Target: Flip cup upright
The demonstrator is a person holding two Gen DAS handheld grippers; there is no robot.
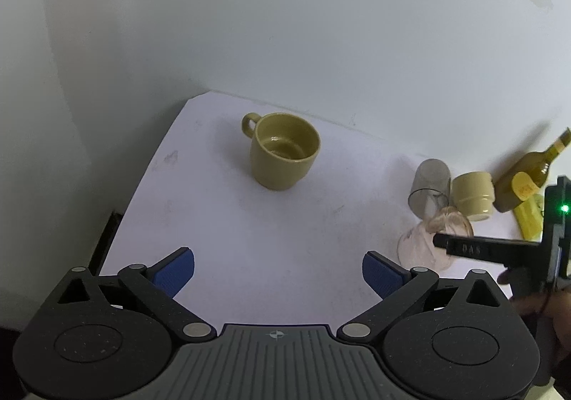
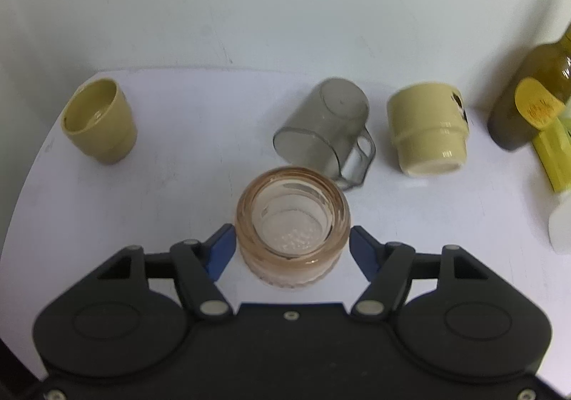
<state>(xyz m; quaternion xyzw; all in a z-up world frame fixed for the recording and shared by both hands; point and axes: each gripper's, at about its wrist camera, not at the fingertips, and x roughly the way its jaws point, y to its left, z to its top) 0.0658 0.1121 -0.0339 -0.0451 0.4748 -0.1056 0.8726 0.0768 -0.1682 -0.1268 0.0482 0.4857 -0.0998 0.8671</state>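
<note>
Item: pink glass cup (image 2: 292, 221), mouth up, between my right gripper (image 2: 292, 243) pads; contact unclear. Left gripper (image 1: 278, 275) wide, empty.

Only legible marking: raised letters, seemingly "DAS", on the black finger of the right gripper (image 1: 474, 250), at 4 o'clock in the left wrist view. Yellow label on the bottle (image 2: 535, 103) bears print, unreadable.

The pink cup (image 2: 292, 232) was clear, glossy glass with a ribbed base. The olive mug (image 1: 283, 150) looked like glazed ceramic, as did the cream cup (image 2: 428, 128). The grey mug (image 2: 324, 132) was smoky translucent plastic. The tabletop (image 1: 249, 221) was matt white, faintly scuffed.
</note>
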